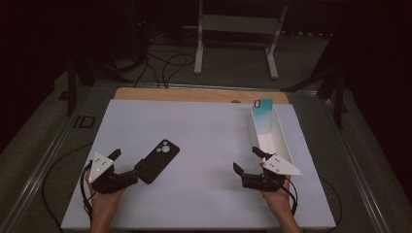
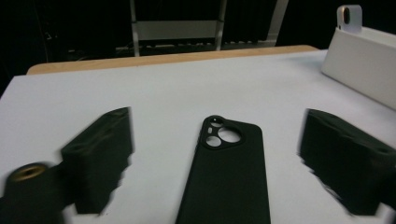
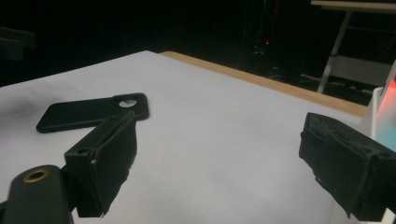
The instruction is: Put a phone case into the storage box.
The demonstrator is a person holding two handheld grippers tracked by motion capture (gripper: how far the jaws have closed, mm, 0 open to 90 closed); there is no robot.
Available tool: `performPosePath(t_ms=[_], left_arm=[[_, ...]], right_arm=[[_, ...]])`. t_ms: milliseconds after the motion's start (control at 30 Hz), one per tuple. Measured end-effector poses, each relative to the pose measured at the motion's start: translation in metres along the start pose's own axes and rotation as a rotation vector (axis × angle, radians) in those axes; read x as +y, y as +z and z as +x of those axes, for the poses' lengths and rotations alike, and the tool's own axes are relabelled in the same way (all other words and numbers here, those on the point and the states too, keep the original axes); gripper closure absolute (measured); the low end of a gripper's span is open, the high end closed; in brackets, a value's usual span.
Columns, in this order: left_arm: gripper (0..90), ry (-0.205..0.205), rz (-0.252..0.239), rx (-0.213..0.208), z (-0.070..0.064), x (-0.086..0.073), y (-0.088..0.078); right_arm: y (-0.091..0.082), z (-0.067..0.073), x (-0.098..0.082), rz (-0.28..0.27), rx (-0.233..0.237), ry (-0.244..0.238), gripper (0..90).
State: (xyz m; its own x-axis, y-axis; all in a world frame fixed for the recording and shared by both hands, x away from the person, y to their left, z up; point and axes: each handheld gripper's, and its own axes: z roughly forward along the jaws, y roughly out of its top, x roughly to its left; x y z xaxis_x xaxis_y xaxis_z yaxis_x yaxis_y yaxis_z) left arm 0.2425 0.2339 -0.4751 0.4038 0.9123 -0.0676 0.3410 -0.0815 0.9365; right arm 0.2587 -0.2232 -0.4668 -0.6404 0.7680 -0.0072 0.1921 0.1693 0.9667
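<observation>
A black phone case [image 1: 158,160] lies flat, camera cutouts facing away from me, on the white tabletop [image 1: 209,131], left of centre. My left gripper [image 1: 127,165] is at the case's near end, jaws wide apart. In the left gripper view the case [image 2: 229,172] lies between the jaws of the left gripper [image 2: 217,140], and neither pad touches it. My right gripper [image 1: 248,160] is open above the table's right side, beside a white bin [image 1: 285,145], with nothing between its jaws. The right gripper view has the black case [image 3: 93,112] off to the left of the right gripper [image 3: 219,140].
A teal phone case [image 1: 263,116] leans in the far end of the long white bin [image 2: 364,65]. A wooden strip [image 1: 194,94] runs along the table's far edge. Behind it stand a white frame [image 1: 238,24] and cables on the floor.
</observation>
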Motion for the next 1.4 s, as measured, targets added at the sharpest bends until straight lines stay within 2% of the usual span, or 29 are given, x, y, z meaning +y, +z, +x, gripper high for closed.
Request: performPosePath(t_ms=[33, 133, 200, 367, 567, 667, 767, 900, 1033, 1133, 1400], left_arm=[[1.2, 0.002, -0.003, 0.005, -0.001, 0.000, -0.001], [0.4, -0.008, -0.002, 0.003, 0.000, 0.001, -0.001], [0.4, -0.020, 0.020, -0.008, 0.001, 0.001, 0.001], [0.2, -0.012, 0.147, -0.039, 0.004, 0.001, 0.012], [0.2, 0.012, 0.357, -0.077, 0.004, -0.001, 0.040], [0.2, 0.021, 0.440, -0.078, 0.002, -0.005, 0.056], [0.3, 0.055, 0.518, -0.068, 0.001, -0.008, 0.070], [1.3, 0.058, 0.594, -0.068, 0.001, -0.011, 0.083], [2.2, 0.053, 0.618, -0.089, -0.001, -0.011, 0.087], [2.3, 0.078, 0.651, -0.102, -0.004, -0.011, 0.090], [1.8, 0.101, 0.674, -0.094, -0.007, -0.011, 0.095]], right_arm=[[0.000, -0.001, 0.000, -0.001, 0.002, -0.006, 11.2], [0.000, -0.002, -0.001, 0.008, -0.006, -0.010, 11.2], [0.000, -0.002, -0.002, 0.014, -0.011, -0.014, 11.2], [0.001, -0.002, -0.003, 0.024, -0.025, -0.018, 11.2], [0.003, -0.001, -0.004, 0.029, -0.024, -0.021, 11.2], [0.003, -0.001, -0.004, 0.033, -0.024, -0.021, 11.2], [0.003, -0.001, -0.004, 0.036, -0.023, -0.021, 11.2], [0.004, -0.001, -0.004, 0.035, -0.023, -0.022, 11.2], [0.004, -0.001, -0.004, 0.039, -0.023, -0.022, 11.2], [0.004, -0.001, -0.005, 0.041, -0.022, -0.024, 11.2], [0.005, 0.000, -0.005, 0.051, -0.023, -0.030, 11.3]])
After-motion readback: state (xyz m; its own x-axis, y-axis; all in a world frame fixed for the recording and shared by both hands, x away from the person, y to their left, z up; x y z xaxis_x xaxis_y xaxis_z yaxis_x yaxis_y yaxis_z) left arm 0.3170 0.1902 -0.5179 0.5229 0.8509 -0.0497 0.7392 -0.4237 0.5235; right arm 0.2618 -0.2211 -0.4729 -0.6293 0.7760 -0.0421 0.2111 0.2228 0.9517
